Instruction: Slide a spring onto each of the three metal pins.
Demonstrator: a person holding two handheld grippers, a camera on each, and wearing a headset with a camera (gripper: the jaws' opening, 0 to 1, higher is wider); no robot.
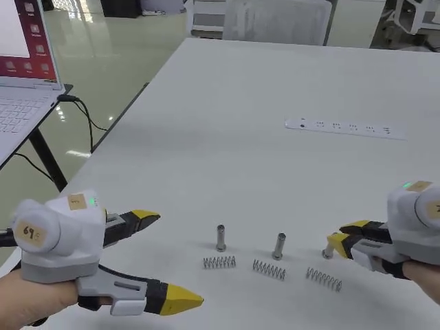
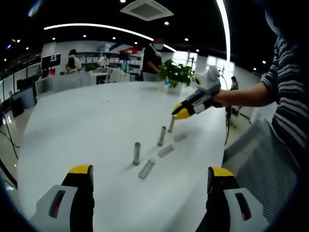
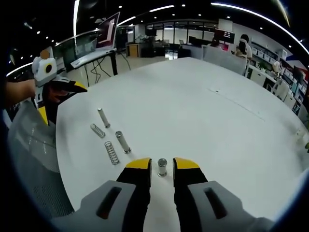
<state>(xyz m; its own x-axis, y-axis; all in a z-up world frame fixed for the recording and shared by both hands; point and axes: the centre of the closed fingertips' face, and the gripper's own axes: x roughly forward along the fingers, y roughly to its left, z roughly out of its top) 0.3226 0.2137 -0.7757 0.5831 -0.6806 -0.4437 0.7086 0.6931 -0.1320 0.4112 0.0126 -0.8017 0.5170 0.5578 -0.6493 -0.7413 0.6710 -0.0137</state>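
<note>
Gaping wide over the near left part of the white table (image 1: pixel 240 103), the left gripper (image 1: pixel 168 258) grasps nothing, its two yellow-tipped jaws far apart and clear of every part. Beyond it and off the table's left edge, an open laptop (image 1: pixel 20 69) sits on another desk. Ahead of the left gripper's tips and to their right, well apart from them, the left pin (image 1: pixel 221 237) stands upright. The left spring (image 1: pixel 219 262) lies on its side just in front of that pin's foot, on the person's side. Farther from that gripper, roughly midway to the other one, the middle pin (image 1: pixel 279 245) also stands upright, and the middle spring (image 1: pixel 269 269) lies flat just before it. All three springs lie on the table, off the pins. The right pin (image 1: pixel 328 252) stands right at the tips of the right gripper (image 1: pixel 342 237). In the right gripper view it rises between the two jaws, which are drawn close on either side of its head. A thin strip of table shows on each side, so this gripper is released rather than clamped on it. The right spring (image 1: pixel 323 279) lies flat just beside those tips, toward the person. Far across the table beyond the right gripper lies a white power strip (image 1: pixel 344 128).
</note>
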